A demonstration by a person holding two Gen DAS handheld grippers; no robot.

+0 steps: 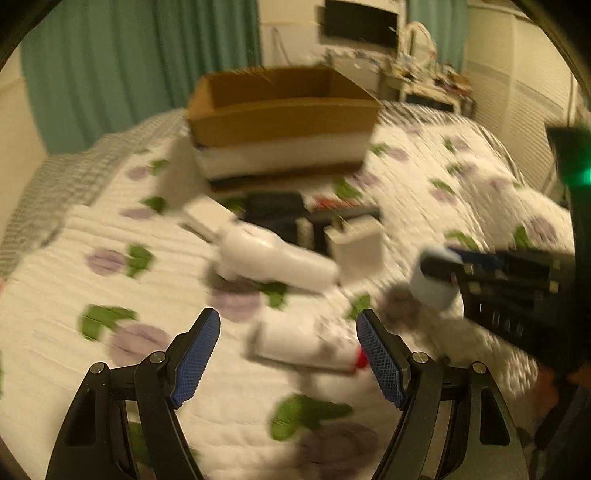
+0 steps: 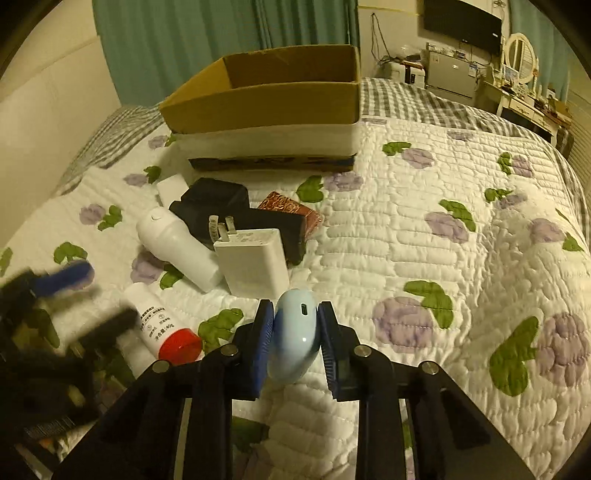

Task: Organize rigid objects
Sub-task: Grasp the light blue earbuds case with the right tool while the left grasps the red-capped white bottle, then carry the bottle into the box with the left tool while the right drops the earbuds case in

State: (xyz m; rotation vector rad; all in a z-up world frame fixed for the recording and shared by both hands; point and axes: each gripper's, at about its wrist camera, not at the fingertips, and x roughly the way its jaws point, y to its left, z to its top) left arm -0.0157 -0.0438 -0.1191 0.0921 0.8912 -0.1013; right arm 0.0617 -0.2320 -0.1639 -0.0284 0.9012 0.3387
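My right gripper (image 2: 295, 314) is shut on a pale blue oval case (image 2: 293, 343) and holds it above the quilt; it shows at the right of the left wrist view (image 1: 436, 280). My left gripper (image 1: 288, 325) is open and empty, just above a white tube with a red cap (image 1: 306, 343), also in the right wrist view (image 2: 159, 325). Beyond lie a white bottle (image 2: 177, 243), a white charger (image 2: 253, 262), black items (image 2: 236, 210) and a reddish-brown packet (image 2: 291, 210). An open cardboard box (image 2: 269, 103) stands at the back.
Everything lies on a bed with a white floral quilt (image 2: 424, 240). Green curtains (image 2: 207, 40) hang behind the box. A desk, a mirror and a wall screen (image 2: 461, 18) stand at the far right. The left wrist view is blurred by motion.
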